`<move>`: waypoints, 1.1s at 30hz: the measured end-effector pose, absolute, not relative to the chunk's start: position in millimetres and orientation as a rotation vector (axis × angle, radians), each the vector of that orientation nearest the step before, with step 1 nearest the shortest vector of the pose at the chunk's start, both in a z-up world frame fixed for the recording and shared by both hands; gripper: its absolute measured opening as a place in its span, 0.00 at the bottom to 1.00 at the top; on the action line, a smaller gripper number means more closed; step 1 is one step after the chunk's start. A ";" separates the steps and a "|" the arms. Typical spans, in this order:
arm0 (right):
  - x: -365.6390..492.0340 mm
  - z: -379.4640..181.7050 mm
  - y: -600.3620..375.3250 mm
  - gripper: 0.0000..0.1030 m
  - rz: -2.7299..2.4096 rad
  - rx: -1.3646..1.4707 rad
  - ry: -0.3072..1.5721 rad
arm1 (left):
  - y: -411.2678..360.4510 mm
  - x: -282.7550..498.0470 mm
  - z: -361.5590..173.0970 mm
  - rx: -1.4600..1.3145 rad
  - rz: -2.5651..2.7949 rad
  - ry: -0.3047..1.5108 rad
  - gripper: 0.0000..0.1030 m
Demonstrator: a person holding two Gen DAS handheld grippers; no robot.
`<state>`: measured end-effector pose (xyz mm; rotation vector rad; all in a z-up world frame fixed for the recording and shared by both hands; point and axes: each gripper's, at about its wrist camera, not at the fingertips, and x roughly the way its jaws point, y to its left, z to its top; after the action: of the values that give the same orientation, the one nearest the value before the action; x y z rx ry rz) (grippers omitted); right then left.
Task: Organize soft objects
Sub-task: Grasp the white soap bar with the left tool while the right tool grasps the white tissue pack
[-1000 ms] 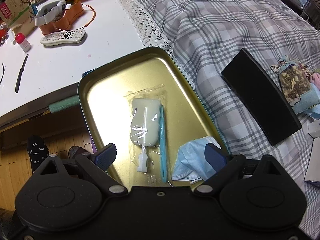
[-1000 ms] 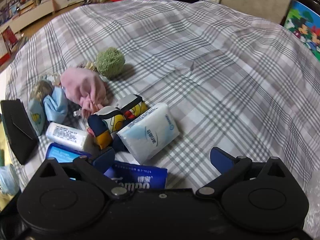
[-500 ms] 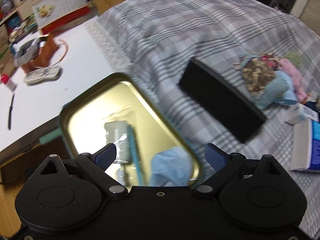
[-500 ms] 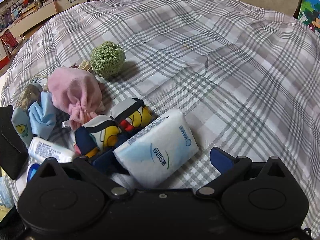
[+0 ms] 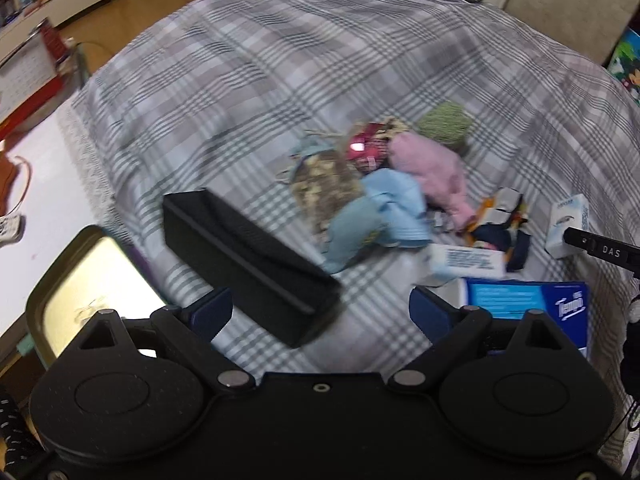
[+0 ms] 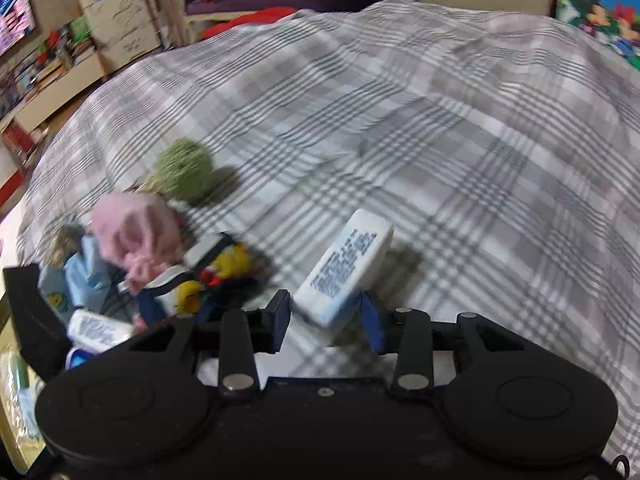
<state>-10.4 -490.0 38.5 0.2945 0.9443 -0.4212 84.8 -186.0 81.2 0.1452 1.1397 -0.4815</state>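
My right gripper (image 6: 326, 320) is shut on a white and blue tissue pack (image 6: 346, 268) and holds it lifted above the plaid bedspread; the pack also shows at the right edge of the left wrist view (image 5: 568, 222). My left gripper (image 5: 320, 314) is open and empty, just above a black case (image 5: 248, 260). A heap of soft things lies beyond: a pink pouch (image 5: 430, 172), a green ball (image 5: 444, 122), a light blue cloth (image 5: 394, 208), a patterned pouch (image 5: 324, 188), a yellow and navy plush (image 6: 200, 284) and a second tissue pack (image 5: 466, 262).
A gold tin tray (image 5: 76, 288) sits at the bed's left edge. A blue Tempo tissue box (image 5: 528, 300) lies near my left gripper's right finger. A white table (image 5: 36, 200) stands left of the bed. Bare plaid bedspread (image 6: 460, 160) stretches far and right.
My right gripper has closed on the tissue pack and lifted it. My left gripper has swung right, away from the tray and over the black case, staying open.
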 end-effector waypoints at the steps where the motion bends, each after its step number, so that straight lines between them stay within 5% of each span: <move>1: -13.6 39.0 -494.3 0.37 -0.438 0.293 0.938 | -194.7 82.6 80.1 0.156 -0.493 1.144 0.89; 17: -73.8 35.5 -523.8 0.44 -0.537 0.343 0.880 | -297.6 70.7 50.0 0.223 -0.589 1.235 0.92; 25: -75.3 44.7 -524.2 0.66 -0.525 0.344 0.839 | -306.8 87.8 28.3 0.169 -0.559 1.313 0.91; 30: -63.1 47.2 -526.0 0.78 -0.528 0.338 0.829 | -309.8 89.2 13.0 0.183 -0.559 1.334 0.69; 33: -49.9 45.0 -524.6 0.79 -0.521 0.331 0.840 | -305.6 92.6 6.4 0.146 -0.562 1.350 0.68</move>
<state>-49.9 -524.6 45.0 0.3305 0.8403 -0.5208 92.6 -305.6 6.4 0.1461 1.3501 -0.5616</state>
